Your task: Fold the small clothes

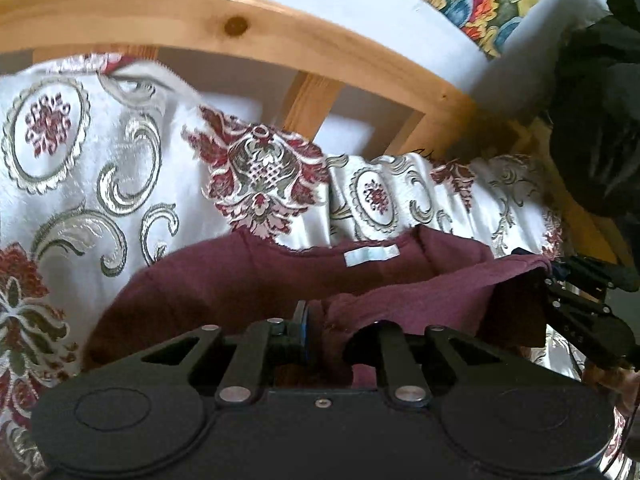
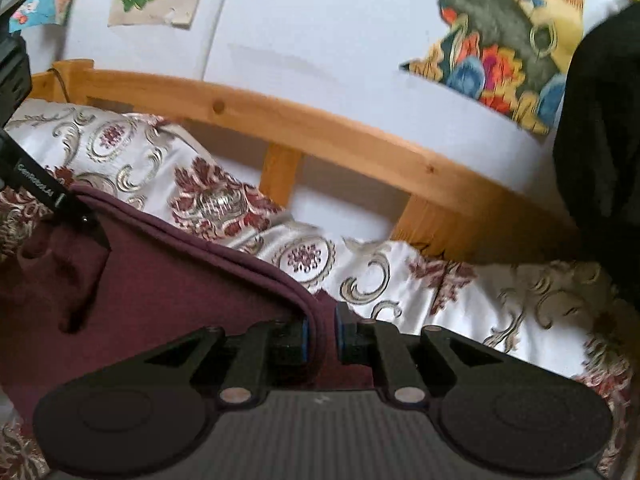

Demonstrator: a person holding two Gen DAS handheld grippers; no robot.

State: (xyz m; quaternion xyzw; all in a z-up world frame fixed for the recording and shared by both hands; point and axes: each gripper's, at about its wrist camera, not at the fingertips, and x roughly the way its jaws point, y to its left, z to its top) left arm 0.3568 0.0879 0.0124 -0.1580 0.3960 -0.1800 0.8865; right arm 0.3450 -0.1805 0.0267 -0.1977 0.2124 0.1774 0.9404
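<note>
The left claw (image 1: 320, 328) is pointing forward and downward, its two black fingers drawn close with maroon cloth (image 1: 240, 280) bunched between the blue-edged pads, so the cloth is hiding the tips. The right claw (image 2: 321, 336) is also tilting downward, its pads standing narrowly apart and pinching the folded hem of the same cloth (image 2: 160, 280) between them. In the left wrist view the right claw (image 1: 568, 300) is showing at the far right edge, holding the other corner, while the left claw's black finger (image 2: 60, 204) is reaching in from the left of the right wrist view.
</note>
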